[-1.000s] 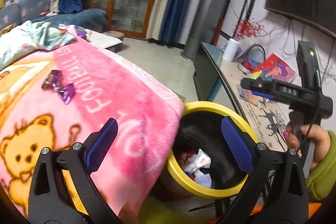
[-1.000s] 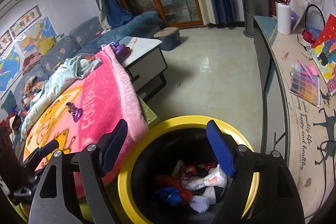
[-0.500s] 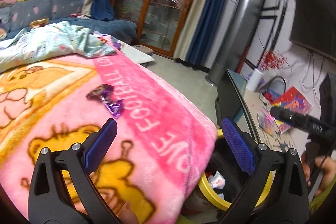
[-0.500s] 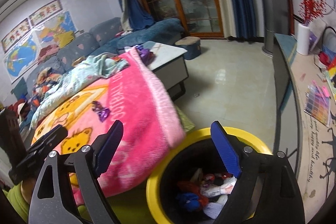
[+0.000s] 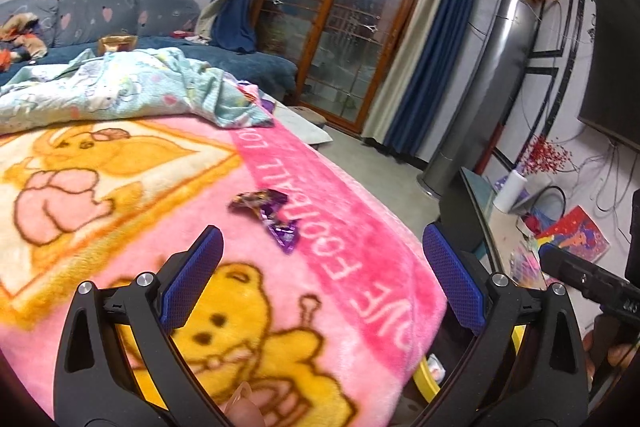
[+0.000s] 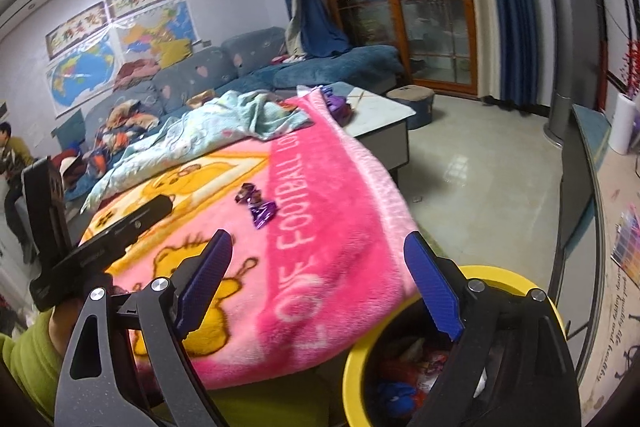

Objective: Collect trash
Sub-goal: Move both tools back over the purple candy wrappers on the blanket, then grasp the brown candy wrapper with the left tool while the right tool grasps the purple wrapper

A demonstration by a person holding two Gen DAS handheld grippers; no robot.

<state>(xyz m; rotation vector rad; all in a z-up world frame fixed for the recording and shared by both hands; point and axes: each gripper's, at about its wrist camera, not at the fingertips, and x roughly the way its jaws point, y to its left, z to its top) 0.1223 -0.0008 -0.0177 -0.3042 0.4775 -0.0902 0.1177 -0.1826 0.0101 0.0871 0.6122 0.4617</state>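
Two wrappers [image 5: 266, 213] mid-blanket [image 5: 360, 211].

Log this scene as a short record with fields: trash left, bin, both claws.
trash left: purple wrapper lying loose on the pink blanket
bin: yellow-rimmed bin beside the blanket's edge, trash already inside
left claw: open, empty, wrapper ahead of it
right claw: open, empty, jaws have just been opening

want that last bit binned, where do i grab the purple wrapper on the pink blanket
Grip the purple wrapper at its pinched middle, coming down from above. It lies flat on the soft blanket with both ends flared, so the narrow waist likely fits best between the open left gripper fingers.
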